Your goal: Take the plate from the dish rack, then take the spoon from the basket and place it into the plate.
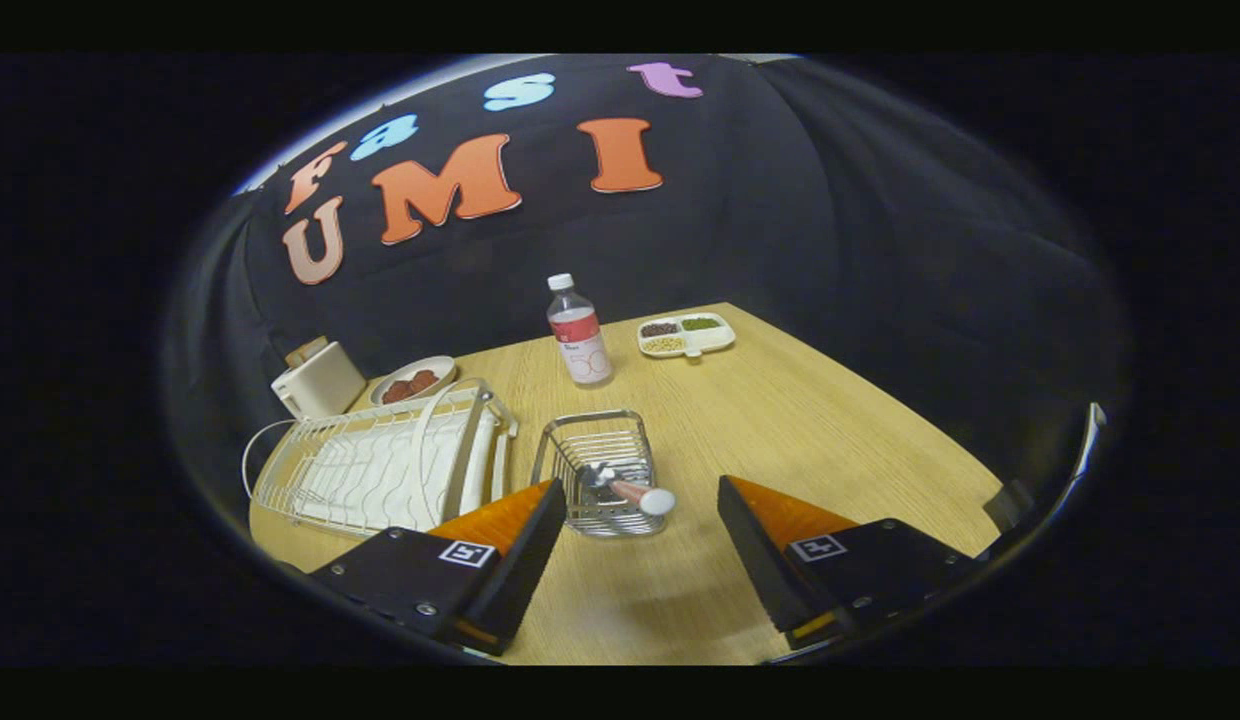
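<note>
A: How far along was the task, starting from the big things?

B: The table (780,420) had no plate set out on it. The rack (380,465) sat beyond the left finger, and the plate (477,450) stood upright on edge at the rack's right end, untouched as far as I could judge. So the first step was not yet done.

A: And the second step?

B: Not done either. The basket (605,470) stood just beside the rack, just ahead of the fingers and nearer the left one. The spoon (625,490) lay in it, its handle tip sticking out over the near rim toward the gripper. Everything was left: plate out, spoon out, spoon into plate.

A: What else stood about?

B: A bottle (578,335) beyond the basket, a divided tray (686,335) near it, a bowl (413,380) and a white box (318,380) behind the rack.

A: And the gripper (640,520)?

B: Its fingers were spread wide apart, holding nothing and touching nothing, with bare table between them. I judged it hung above the table, short of the basket.
</note>
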Motion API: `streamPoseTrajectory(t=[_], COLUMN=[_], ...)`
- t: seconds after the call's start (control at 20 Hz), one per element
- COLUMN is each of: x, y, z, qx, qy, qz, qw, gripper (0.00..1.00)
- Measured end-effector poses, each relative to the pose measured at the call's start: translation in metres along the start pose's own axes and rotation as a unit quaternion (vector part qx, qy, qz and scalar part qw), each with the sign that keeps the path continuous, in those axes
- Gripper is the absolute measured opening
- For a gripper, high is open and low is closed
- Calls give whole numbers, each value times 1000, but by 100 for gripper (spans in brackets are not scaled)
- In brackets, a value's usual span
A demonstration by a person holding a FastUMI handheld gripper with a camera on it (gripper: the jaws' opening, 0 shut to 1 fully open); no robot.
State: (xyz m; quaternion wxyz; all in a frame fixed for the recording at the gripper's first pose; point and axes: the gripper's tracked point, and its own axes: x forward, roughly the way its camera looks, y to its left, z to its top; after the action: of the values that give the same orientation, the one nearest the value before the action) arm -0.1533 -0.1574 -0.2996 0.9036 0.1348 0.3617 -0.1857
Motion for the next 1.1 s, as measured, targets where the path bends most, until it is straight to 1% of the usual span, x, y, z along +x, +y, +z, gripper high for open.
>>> streamPoseTrajectory(t=[0.1,0.15,0.3,0.35,0.4,0.5,0.55,0.6,0.75,0.95,1.1], x=[5,8,11,10,11,5,2,-2,-19,-53,-80], y=[4,7,13,13,10,12,10,11,24,45,56], z=[-8,-4,-2,-4,-3,-1,6,13,32,61,77], qx=[-10,-11,-19,-22,-24,-9,-2,0,2,-41,-59], qy=[13,5,-3,2,-2,8,-3,-11,-16,-38,-49], qz=[4,6,4,1,-4,0,-8,-5,17,47,67], qw=[1000,1000,1000,1000,1000,1000,1000,1000,1000,997,995], gripper=[82,75,56,46,41,27,20,16,15,13,13])
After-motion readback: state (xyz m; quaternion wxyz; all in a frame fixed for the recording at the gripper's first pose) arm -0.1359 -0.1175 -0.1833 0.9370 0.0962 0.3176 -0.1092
